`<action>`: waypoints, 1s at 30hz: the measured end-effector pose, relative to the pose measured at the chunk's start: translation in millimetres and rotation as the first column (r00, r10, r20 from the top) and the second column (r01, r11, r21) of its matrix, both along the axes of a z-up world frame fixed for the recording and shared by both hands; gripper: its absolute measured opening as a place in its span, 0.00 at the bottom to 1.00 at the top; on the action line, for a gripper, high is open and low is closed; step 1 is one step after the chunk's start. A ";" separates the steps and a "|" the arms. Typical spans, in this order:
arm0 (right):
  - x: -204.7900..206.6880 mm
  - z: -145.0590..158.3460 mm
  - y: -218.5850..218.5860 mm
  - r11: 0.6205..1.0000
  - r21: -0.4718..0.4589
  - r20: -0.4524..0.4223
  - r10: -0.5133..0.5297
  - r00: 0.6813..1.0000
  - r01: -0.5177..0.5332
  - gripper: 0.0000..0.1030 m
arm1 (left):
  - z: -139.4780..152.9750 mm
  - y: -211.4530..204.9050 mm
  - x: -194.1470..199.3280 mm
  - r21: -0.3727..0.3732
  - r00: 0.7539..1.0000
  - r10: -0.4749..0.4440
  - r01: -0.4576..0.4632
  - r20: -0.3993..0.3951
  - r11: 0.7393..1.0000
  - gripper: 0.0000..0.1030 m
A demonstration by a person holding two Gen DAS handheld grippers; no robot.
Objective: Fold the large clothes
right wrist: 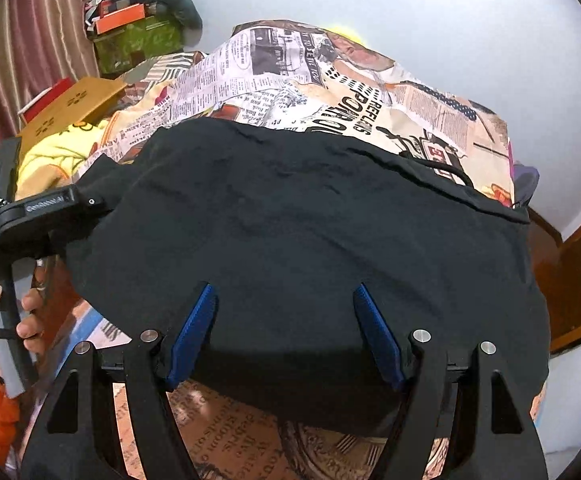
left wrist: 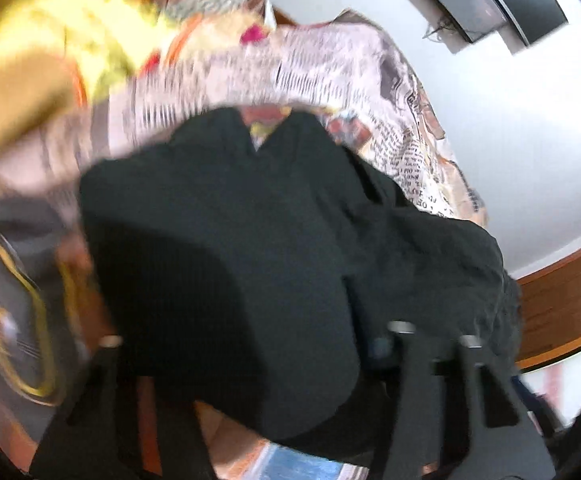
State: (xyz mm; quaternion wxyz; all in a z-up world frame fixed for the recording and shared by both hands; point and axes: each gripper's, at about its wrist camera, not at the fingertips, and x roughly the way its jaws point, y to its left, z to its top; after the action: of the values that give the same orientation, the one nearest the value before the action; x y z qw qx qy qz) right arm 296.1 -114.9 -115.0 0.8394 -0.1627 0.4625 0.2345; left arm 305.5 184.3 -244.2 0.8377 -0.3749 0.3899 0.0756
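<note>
Newsprint bedsheet (right wrist: 330,80) mostly under black garment (right wrist: 290,220)

The garment (right wrist: 298,248) lies spread on the bed sheet (right wrist: 330,80) ahead of my right claw (right wrist: 286,332); my left claw (right wrist: 50,208) sits at its left edge, boxes (right wrist: 74,104) behind.

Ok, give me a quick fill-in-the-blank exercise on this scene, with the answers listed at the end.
1. The garment spread on the bed is ____ in colour.
2. The bedsheet under it is printed like a ____.
3. The pads on the right gripper's fingers are ____.
4. In the right wrist view, the right gripper's fingers stand wide ____.

Missing words: black; newspaper; blue; open
</note>
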 end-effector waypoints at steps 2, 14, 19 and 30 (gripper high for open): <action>-1.2 4.2 -1.3 1.000 0.021 -0.016 -0.004 1.000 0.004 0.67 | 19.3 -5.5 -2.2 0.075 1.000 -0.007 0.007 0.003 0.997 0.35; -17.9 -3.4 35.4 0.989 0.134 -0.115 0.077 0.990 -0.062 0.69 | 158.6 -19.7 -41.9 0.442 0.979 -0.030 -0.065 0.204 0.894 0.24; -28.5 -12.2 59.8 0.984 0.105 -0.114 0.156 0.981 -0.144 0.75 | 181.1 -56.2 -40.9 0.518 0.965 -0.140 0.004 0.224 0.855 0.24; -17.8 43.2 -69.8 0.974 0.186 0.012 -0.132 0.991 0.127 0.74 | 184.0 -159.7 -17.5 0.553 0.920 -0.345 0.192 0.186 0.811 0.24</action>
State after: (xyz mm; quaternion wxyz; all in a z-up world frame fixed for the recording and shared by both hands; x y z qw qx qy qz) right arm 278.2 -184.7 -71.8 0.8699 -0.0562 0.4382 0.2194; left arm 288.0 24.6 -60.2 0.9560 -0.0796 0.2822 0.0055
